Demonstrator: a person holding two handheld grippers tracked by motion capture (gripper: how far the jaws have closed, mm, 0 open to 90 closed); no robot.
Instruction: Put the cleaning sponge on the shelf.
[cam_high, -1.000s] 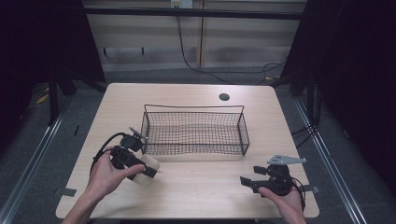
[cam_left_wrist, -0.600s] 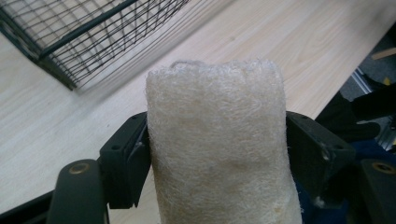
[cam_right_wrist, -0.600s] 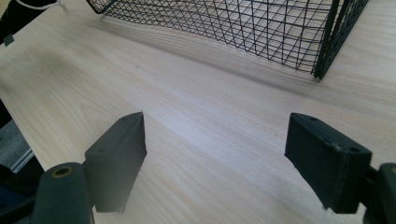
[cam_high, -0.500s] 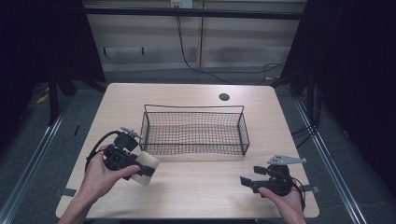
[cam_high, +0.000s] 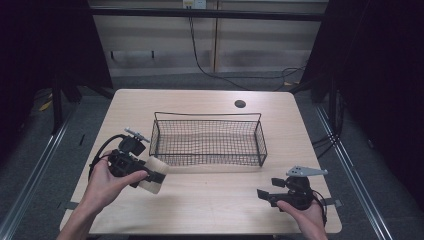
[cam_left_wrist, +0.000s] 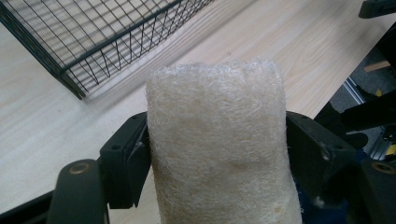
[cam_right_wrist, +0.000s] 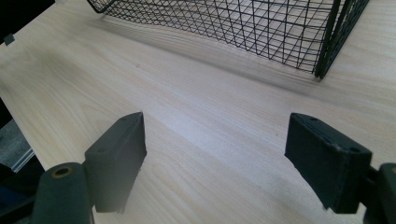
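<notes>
My left gripper (cam_high: 155, 175) is shut on a cream, coarse-fibred sponge block (cam_high: 151, 174), held just above the table left of the basket's near left corner. In the left gripper view the sponge (cam_left_wrist: 219, 144) stands between the two black jaws and hides the gap between them. A black wire basket (cam_high: 208, 136) sits at the table's middle with nothing inside. My right gripper (cam_high: 262, 195) rests low at the near right of the table, open, with bare wood between its jaws (cam_right_wrist: 215, 154).
The light wooden table (cam_high: 215, 200) has a round cable hole (cam_high: 240, 104) at its far right. Dark floor and metal rails run along both sides. The basket's near right corner (cam_right_wrist: 327, 51) lies ahead of the right gripper.
My left hand has shifted the sponge slightly toward the near side and left, away from the basket. The right gripper has stayed put.
</notes>
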